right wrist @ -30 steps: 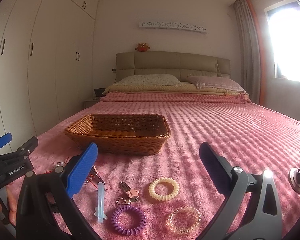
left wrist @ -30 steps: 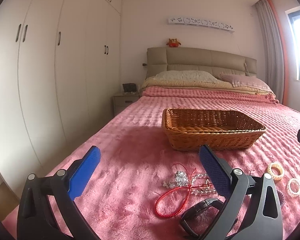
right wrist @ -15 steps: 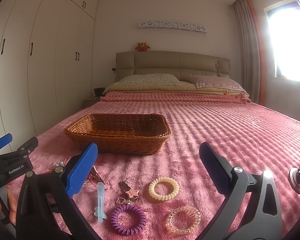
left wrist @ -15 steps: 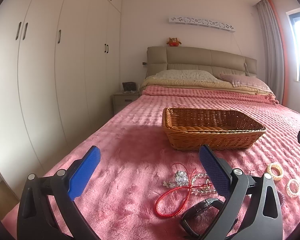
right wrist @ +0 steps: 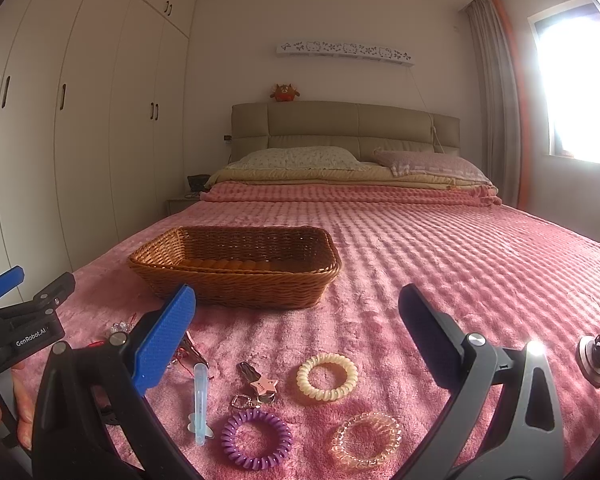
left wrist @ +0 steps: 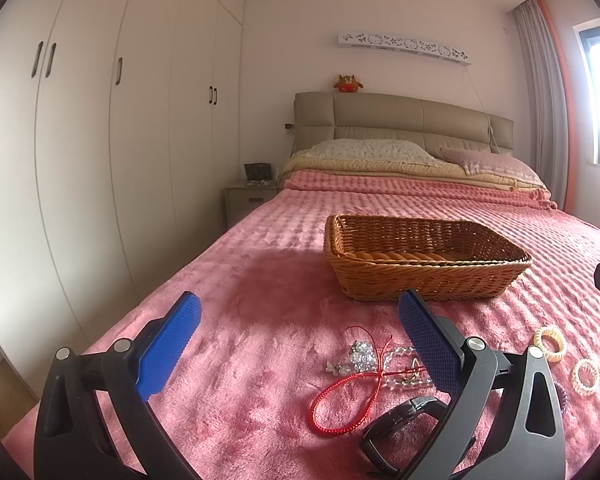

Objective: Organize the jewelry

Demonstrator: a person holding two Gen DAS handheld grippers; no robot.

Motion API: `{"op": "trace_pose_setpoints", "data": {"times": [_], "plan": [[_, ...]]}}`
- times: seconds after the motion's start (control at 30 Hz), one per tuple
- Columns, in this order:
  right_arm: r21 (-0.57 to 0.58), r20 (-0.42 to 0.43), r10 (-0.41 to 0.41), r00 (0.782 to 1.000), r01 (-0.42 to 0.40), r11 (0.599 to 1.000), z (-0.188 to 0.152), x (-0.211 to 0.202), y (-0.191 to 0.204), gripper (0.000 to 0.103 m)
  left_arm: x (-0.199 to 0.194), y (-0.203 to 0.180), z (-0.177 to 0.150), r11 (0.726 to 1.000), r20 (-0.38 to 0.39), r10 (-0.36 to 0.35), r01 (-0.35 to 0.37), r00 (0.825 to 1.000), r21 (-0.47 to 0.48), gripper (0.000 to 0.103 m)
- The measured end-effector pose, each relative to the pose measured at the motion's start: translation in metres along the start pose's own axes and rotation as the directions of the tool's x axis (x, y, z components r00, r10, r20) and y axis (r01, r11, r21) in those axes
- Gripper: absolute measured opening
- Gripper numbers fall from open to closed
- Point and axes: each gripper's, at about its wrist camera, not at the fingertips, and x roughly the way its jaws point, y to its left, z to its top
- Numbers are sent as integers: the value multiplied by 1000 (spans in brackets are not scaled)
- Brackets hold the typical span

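- On the pink blanket (right wrist: pixel 440 248), before the empty basket (right wrist: pixel 236 268), coil bands, a red bead string (left wrist: pixel 340 404) and clips are lying.
- Both grippers, left gripper (left wrist: pixel 300 340) and right gripper (right wrist: pixel 296 332), are hovering with fingers apart, holding nothing.
- Probably the cream coil band (right wrist: pixel 327 372) is feeling light and springy; pinching across its ring seems best.

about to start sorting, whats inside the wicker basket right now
No jewelry shows inside the wicker basket; only its woven inner walls and a strip of floor are visible. Its near wall hides the front of the floor in both views.

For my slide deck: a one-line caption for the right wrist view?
Open right hand-held gripper above three hair ties, clips and a wicker basket on a pink bed.
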Motion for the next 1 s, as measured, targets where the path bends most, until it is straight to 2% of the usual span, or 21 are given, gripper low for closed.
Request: {"op": "trace_pose_setpoints", "data": {"times": [0.23,0.43,0.57,0.67,0.7,0.9,0.93,1.0], "plan": [[-9,-14,-6,1000,6,1000,-1,3,0,97,0,-1,0,1000,-4,0,0,1000,0,96],[-8,-116,-35,993,34,999,-3,21,-7,97,8,7,1,999,-68,-17,14,998,-48,96],[-37,-191,-27,981,20,999,-7,28,-4,97,10,15,2,995,-131,-84,77,988,-56,96],[-124,-306,-41,951,3,992,-12,38,7,97,10,22,-1,988,-216,-149,140,965,-58,95],[-154,-338,-46,940,-7,988,-15,38,9,97,9,24,-2,986,-255,-169,160,952,-54,93],[-125,-423,-11,906,-46,991,-28,24,-7,97,-2,19,-19,965,-407,-244,263,880,-8,78],[-121,-442,-9,897,-49,991,-32,22,-10,93,-3,16,-23,960,-430,-254,279,866,-7,77],[-99,-479,15,878,-71,993,-39,17,-14,85,-3,12,-30,955,-465,-268,296,844,-14,66]]}}
